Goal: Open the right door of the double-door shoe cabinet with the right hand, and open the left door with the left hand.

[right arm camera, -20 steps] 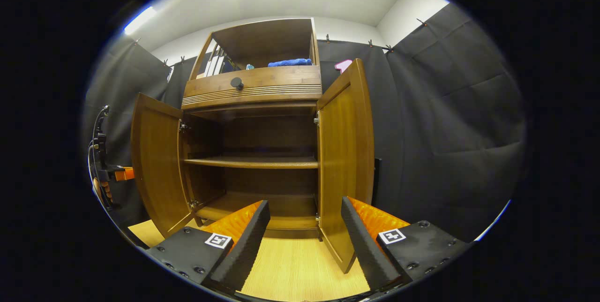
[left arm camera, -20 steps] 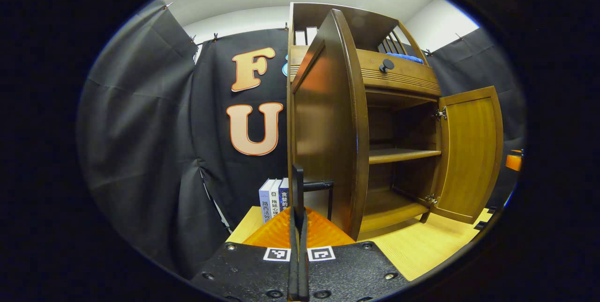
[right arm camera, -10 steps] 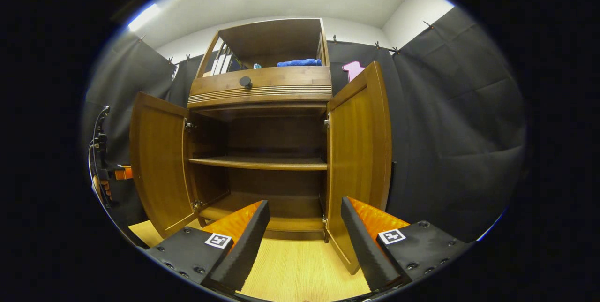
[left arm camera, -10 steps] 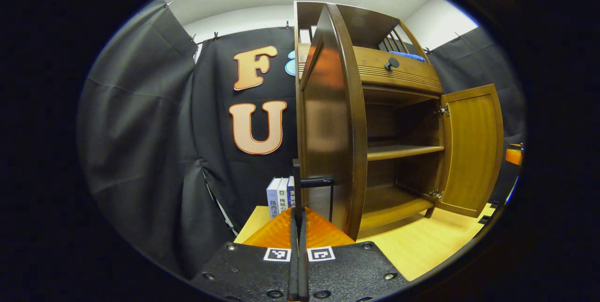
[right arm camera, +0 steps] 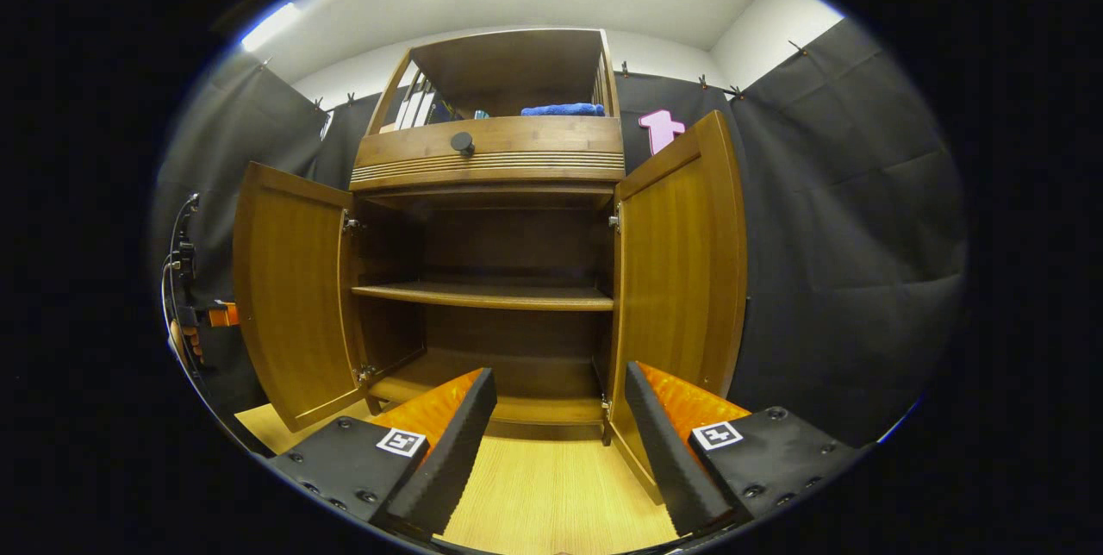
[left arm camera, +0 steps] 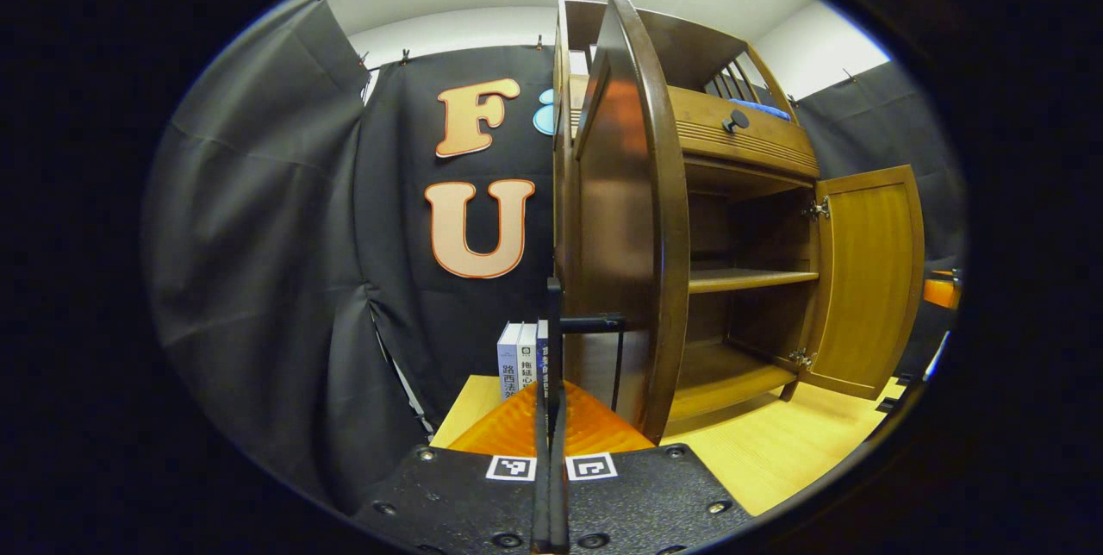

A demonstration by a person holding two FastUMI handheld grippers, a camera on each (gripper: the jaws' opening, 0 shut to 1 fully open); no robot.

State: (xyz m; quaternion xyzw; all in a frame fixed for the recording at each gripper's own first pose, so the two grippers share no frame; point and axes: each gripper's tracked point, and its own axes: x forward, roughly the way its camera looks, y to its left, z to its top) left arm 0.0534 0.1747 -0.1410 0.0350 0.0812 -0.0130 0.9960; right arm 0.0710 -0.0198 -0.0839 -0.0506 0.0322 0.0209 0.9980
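Left claw (left arm camera: 549,417) pressed together on nothing; right claw (right arm camera: 560,426) spread, gripping nothing.
I read both doors as open: left door (left arm camera: 625,219) edge-on just right of my left claw, long axis upright; right door (right arm camera: 681,279) just ahead-right of the right claw. Cabinet (right arm camera: 491,253) shelves bare. Left door's handle partly hidden behind the left claw's fingers.

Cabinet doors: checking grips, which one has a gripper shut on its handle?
The left door: the left gripper is shut on its handle; the right gripper is open.
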